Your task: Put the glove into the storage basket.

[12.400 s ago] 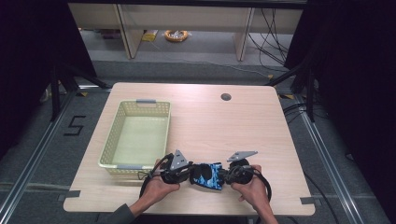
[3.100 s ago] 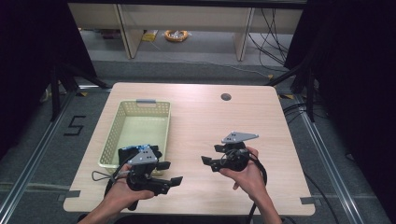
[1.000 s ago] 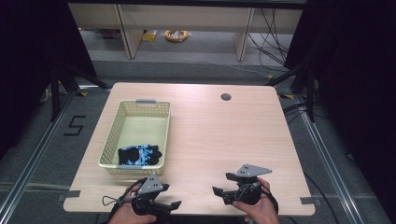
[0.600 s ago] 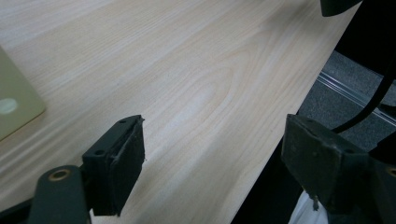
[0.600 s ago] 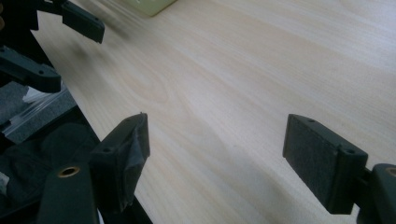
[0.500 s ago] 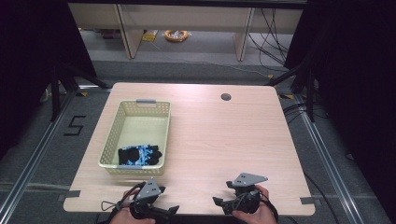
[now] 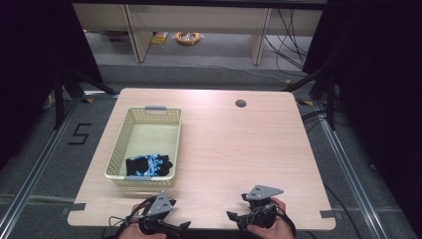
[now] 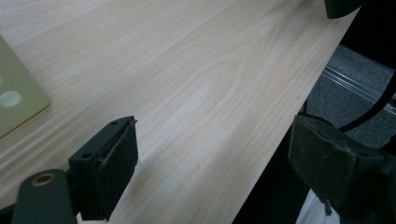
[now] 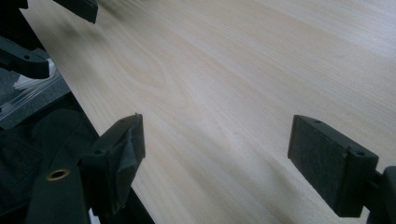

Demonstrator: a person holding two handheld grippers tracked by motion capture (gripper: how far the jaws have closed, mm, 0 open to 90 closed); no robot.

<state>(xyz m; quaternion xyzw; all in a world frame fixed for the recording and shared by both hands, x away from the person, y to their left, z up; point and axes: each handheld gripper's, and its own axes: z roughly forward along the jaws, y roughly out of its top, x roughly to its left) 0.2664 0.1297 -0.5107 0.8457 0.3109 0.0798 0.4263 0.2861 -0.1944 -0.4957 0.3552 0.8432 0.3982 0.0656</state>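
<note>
The glove [image 7: 148, 165] lay in the basket [image 7: 143, 182]. Both grippers, left [image 7: 171, 229] and right [image 7: 238, 218], had drawn back to the tabletop [image 7: 234, 149] edge below the basket, jaws just opened and empty; job probably done.

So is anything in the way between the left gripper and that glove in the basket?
Yes: the basket's near wall stands between the left gripper and the glove, which lies inside against that wall. From above, nothing covers the glove.
</note>
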